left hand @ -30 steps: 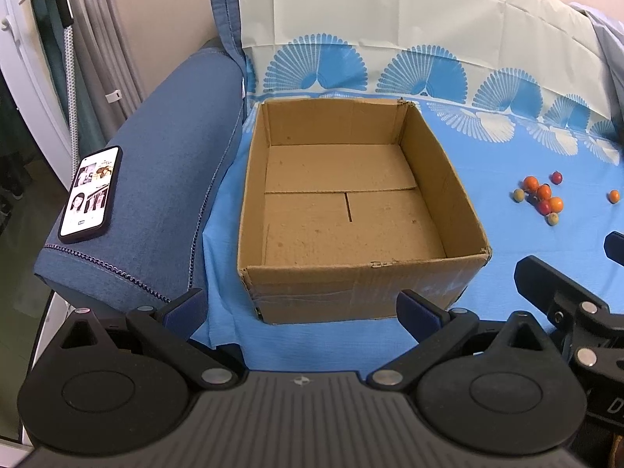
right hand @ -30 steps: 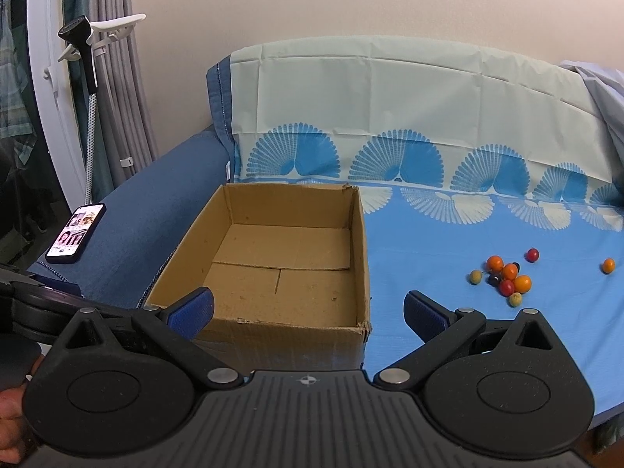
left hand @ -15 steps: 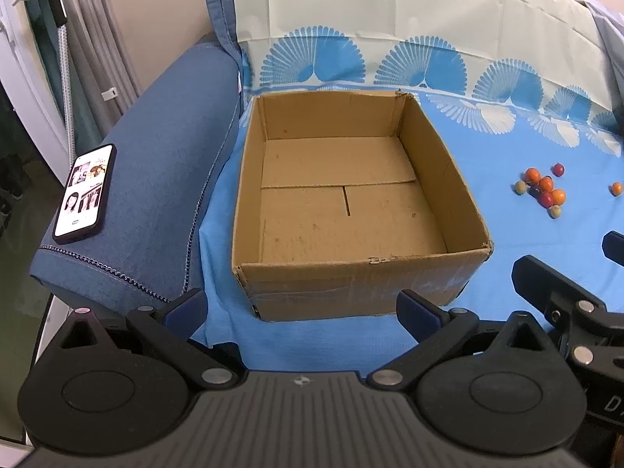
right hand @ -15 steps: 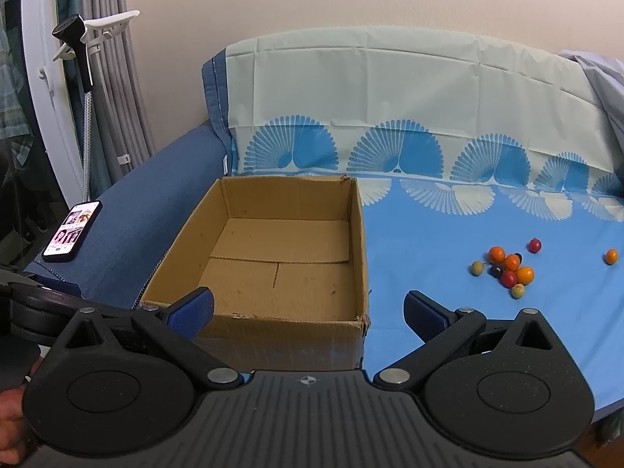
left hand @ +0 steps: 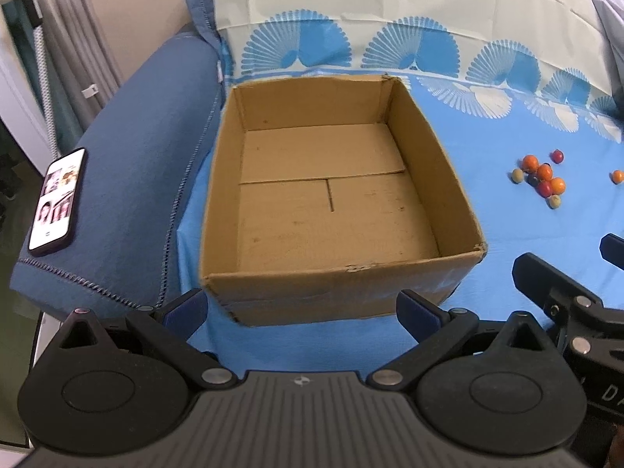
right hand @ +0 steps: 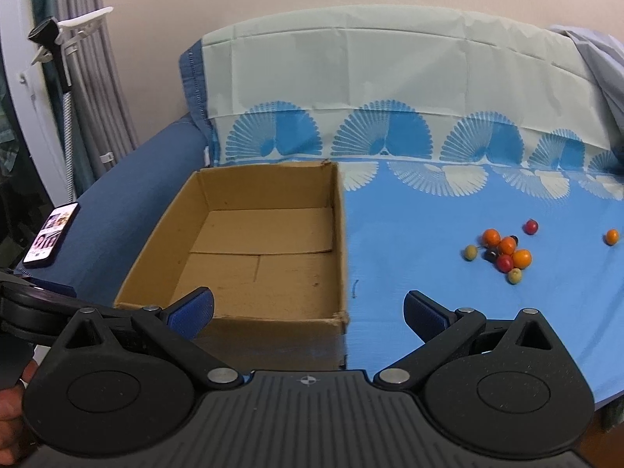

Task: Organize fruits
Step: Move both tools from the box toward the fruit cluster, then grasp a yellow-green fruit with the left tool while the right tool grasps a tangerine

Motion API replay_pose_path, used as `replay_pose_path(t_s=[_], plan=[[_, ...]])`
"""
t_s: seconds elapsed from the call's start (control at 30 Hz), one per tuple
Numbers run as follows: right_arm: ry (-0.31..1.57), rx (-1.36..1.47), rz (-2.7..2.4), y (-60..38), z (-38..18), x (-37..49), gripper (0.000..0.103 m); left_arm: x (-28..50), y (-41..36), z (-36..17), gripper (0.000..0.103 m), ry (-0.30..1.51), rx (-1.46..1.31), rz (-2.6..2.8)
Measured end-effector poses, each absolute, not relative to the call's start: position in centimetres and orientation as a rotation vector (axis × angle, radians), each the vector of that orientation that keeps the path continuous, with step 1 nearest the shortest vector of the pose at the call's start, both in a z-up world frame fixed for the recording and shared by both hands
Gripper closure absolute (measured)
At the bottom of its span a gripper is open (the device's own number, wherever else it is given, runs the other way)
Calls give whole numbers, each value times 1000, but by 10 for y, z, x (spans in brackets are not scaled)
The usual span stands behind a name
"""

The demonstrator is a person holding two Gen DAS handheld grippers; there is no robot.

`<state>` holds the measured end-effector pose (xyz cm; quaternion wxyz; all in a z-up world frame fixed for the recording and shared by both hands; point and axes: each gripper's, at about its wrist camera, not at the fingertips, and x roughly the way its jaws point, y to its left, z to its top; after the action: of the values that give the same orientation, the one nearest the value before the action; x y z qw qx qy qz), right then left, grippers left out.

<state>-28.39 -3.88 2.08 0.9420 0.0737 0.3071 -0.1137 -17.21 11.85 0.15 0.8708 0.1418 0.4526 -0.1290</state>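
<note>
An open, empty cardboard box [left hand: 335,277] [right hand: 273,331] sits on the blue sheet of a sofa. To its right lies a cluster of small fruits [left hand: 540,177] [right hand: 503,251]: orange, red, yellow-green and dark ones. One orange fruit [left hand: 617,176] [right hand: 611,236] lies apart, farther right. My left gripper [left hand: 302,314] hovers open in front of the box's near wall, with nothing between its fingers. My right gripper [right hand: 308,312] stands open over the box's near right corner, also empty; part of it shows in the left wrist view [left hand: 561,288].
A phone [left hand: 57,202] [right hand: 50,234] with a lit screen rests on the blue sofa armrest [left hand: 136,179] left of the box. A patterned cover drapes the sofa back [right hand: 390,78]. Grey curtains hang at far left [right hand: 82,78].
Both grippers have moved a little closer to the sofa and box; the views shifted slightly. Both stay open and nothing was picked up.
</note>
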Motion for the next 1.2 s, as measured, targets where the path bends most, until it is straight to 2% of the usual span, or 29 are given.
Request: replay_pose_path(t_s=[0.33, 0.6, 0.87, 1.07, 1.2], plan=[[600, 173, -425, -132, 12, -290, 0, -156, 32, -3, 0, 954, 360, -400], [626, 219, -674, -263, -10, -306, 0, -135, -102, -21, 0, 971, 340, -614], [606, 280, -897, -439, -70, -285, 0, -78, -240, -116, 0, 988, 423, -737], [600, 461, -994, -581, -142, -241, 0, -33, -288, -186, 0, 1084, 455, -672], [619, 491, -1038, -642, -181, -214, 0, -10, -307, -221, 0, 1122, 467, -627]])
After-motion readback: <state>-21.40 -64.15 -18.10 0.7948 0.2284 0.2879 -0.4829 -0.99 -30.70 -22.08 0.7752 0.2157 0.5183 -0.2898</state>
